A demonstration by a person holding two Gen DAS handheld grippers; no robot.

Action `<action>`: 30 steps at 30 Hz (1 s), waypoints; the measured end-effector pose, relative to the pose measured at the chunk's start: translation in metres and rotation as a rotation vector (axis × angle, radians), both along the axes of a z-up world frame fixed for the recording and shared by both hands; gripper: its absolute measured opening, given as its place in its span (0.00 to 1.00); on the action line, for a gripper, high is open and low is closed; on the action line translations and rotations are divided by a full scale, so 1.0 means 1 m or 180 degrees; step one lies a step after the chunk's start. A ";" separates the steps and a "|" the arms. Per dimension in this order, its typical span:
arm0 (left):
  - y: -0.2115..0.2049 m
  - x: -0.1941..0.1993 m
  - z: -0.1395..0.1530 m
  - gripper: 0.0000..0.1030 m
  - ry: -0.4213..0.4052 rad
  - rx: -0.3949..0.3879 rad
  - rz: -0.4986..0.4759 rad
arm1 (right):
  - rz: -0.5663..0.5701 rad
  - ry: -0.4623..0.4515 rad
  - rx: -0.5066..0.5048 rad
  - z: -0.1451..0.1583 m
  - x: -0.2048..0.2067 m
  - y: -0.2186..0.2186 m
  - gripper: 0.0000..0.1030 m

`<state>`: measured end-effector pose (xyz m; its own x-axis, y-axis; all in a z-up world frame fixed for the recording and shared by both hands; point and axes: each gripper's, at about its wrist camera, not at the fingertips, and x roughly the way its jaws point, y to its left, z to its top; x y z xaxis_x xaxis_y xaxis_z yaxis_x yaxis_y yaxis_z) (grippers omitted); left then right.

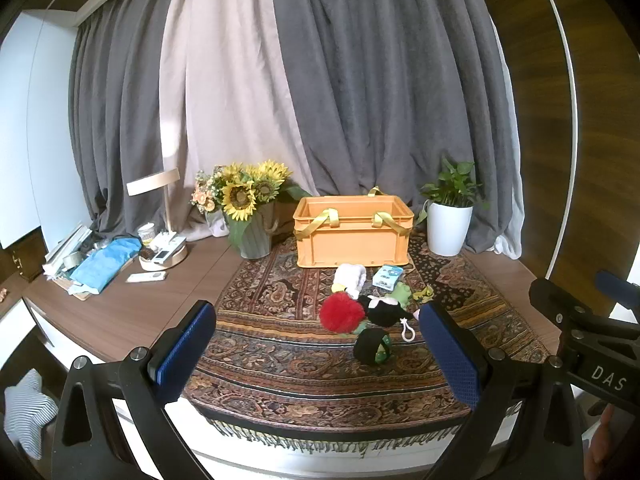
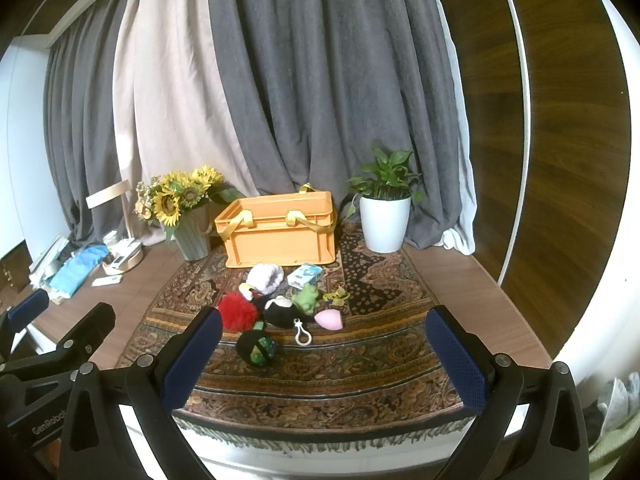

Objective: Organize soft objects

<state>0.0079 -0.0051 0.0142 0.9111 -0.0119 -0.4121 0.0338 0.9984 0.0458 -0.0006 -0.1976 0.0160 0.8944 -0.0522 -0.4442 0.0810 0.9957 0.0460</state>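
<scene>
Indoors, both tools (image 1: 316, 344) (image 2: 326, 354) gape empty over a patterned rug (image 2: 360, 364) before grey curtains (image 2: 320, 100).

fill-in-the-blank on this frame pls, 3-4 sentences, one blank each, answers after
1. The soft toys lie on the patterned rug in front of the ______ crate.
2. The vase left of the crate holds ______.
3. The red fluffy ball lies to the ______ of the pink egg-shaped toy in the right wrist view.
4. Both the left hand-held gripper and the right hand-held gripper are ______, with nothing between their pads.

Missing words: orange; sunflowers; left; open
</scene>
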 end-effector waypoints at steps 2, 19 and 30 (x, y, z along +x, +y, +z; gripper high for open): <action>-0.002 0.002 0.002 1.00 0.0005 0.0003 -0.0003 | -0.0001 -0.0001 0.0003 0.000 0.000 0.000 1.00; -0.005 0.000 -0.009 1.00 -0.0024 -0.0002 0.0003 | 0.0000 -0.0015 0.0017 0.000 0.000 -0.001 1.00; -0.009 -0.001 -0.011 1.00 -0.0029 -0.0004 -0.0004 | -0.0007 -0.0022 0.0015 0.001 0.000 -0.002 1.00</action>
<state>0.0071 -0.0139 0.0030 0.9148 -0.0136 -0.4037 0.0346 0.9984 0.0449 -0.0007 -0.1998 0.0170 0.8974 -0.0523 -0.4382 0.0830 0.9952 0.0512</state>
